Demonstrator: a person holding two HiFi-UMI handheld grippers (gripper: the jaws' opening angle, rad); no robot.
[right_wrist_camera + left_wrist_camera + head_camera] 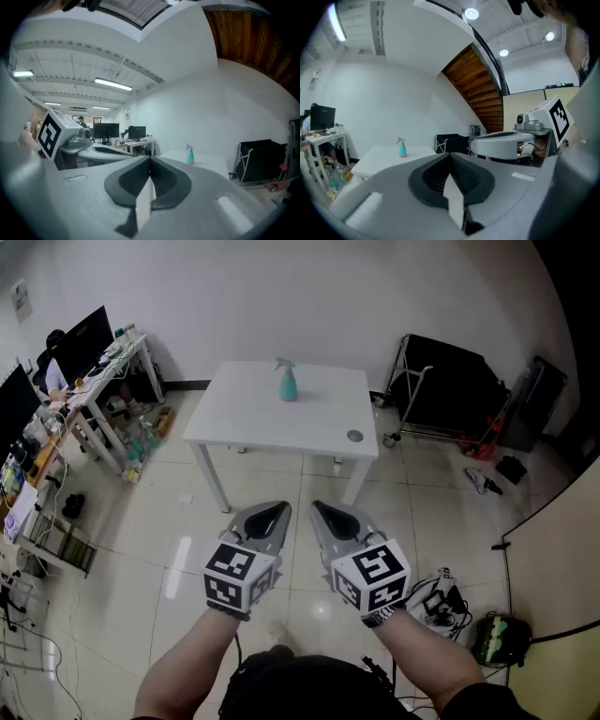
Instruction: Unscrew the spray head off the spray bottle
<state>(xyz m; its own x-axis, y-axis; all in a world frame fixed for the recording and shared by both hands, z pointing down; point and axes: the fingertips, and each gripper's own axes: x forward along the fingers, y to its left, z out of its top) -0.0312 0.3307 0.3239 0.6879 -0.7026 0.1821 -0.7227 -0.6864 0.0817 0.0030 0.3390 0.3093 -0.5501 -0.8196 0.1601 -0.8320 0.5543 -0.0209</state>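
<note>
A teal spray bottle with a pale spray head stands upright on the white table, toward its far side. It also shows small and distant in the left gripper view as the spray bottle and in the right gripper view as the spray bottle. Both grippers are held side by side well short of the table, over the tiled floor. The left gripper is shut with nothing in it. The right gripper is likewise shut and empty.
A round grey disc lies near the table's right front corner. Cluttered desks with monitors line the left wall. A black folding cart stands to the right of the table. Cables and a bag lie on the floor at right.
</note>
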